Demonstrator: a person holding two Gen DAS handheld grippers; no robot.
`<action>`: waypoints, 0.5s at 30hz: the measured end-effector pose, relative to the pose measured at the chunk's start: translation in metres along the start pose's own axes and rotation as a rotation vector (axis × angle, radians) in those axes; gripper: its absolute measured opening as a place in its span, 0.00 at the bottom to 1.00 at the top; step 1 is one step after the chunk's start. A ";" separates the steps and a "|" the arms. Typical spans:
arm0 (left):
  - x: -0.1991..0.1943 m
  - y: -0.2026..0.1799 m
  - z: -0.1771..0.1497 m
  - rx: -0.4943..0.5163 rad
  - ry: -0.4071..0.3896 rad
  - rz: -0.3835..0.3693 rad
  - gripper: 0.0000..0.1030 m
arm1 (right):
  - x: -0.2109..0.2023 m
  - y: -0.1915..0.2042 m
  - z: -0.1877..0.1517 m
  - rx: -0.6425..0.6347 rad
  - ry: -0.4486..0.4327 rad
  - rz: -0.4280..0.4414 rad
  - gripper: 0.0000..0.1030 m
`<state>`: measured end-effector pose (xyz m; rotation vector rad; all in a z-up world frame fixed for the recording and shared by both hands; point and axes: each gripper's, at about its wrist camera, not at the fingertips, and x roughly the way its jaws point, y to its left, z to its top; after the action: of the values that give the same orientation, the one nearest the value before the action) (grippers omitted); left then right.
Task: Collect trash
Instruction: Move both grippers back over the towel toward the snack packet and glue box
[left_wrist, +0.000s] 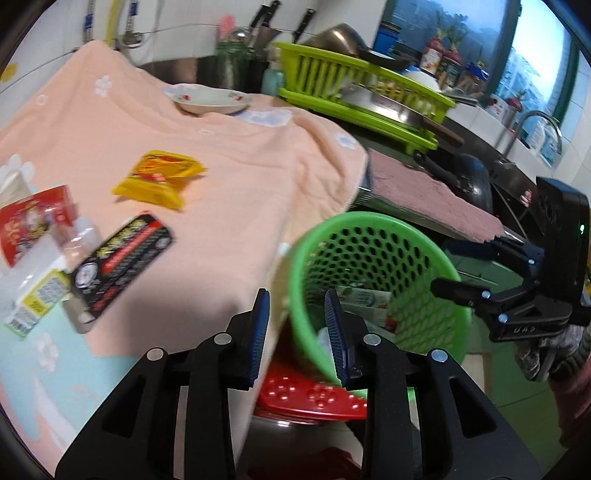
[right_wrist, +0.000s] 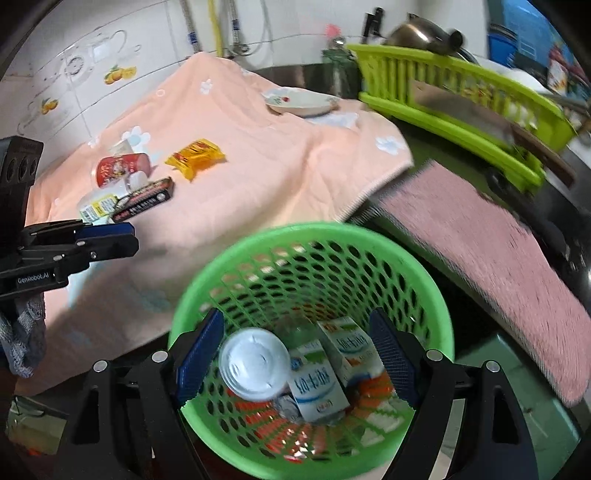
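A green perforated basket (left_wrist: 369, 229) (right_wrist: 314, 236) stands beside the peach towel (left_wrist: 184, 140) (right_wrist: 258, 147). Inside it lie a white lidded cup (right_wrist: 255, 363) and two milk cartons (right_wrist: 317, 384). On the towel rest a yellow packet (left_wrist: 159, 179) (right_wrist: 195, 157), a black box (left_wrist: 125, 254) (right_wrist: 147, 199), a red carton (left_wrist: 33, 221) (right_wrist: 122, 168) and a clear bottle with a yellow label (left_wrist: 37, 295) (right_wrist: 98, 206). My left gripper (left_wrist: 297, 332) hangs at the basket's near rim, jaws apart, nothing between them. My right gripper (right_wrist: 297, 354) (left_wrist: 461, 291) is wide open over the basket's mouth, holding nothing.
A flowered plate (left_wrist: 208, 98) (right_wrist: 301, 99) sits at the towel's far edge. A lime dish rack (left_wrist: 362, 96) (right_wrist: 461, 96) with pans stands behind, and a pink mat (left_wrist: 424, 192) (right_wrist: 498, 258) lies right of the basket. A red stool (left_wrist: 314, 395) is under the basket.
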<state>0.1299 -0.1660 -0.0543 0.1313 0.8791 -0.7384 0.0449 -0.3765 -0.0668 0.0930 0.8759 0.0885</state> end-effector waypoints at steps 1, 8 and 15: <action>-0.003 0.006 0.000 -0.008 -0.003 0.011 0.30 | 0.003 0.005 0.006 -0.012 -0.003 0.006 0.76; -0.025 0.056 -0.004 -0.071 -0.022 0.084 0.30 | 0.024 0.039 0.052 -0.092 -0.017 0.062 0.78; -0.034 0.089 -0.005 -0.106 -0.027 0.128 0.30 | 0.048 0.073 0.102 -0.158 -0.037 0.105 0.83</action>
<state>0.1691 -0.0791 -0.0489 0.0823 0.8745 -0.5719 0.1515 -0.3029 -0.0299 -0.0072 0.8238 0.2525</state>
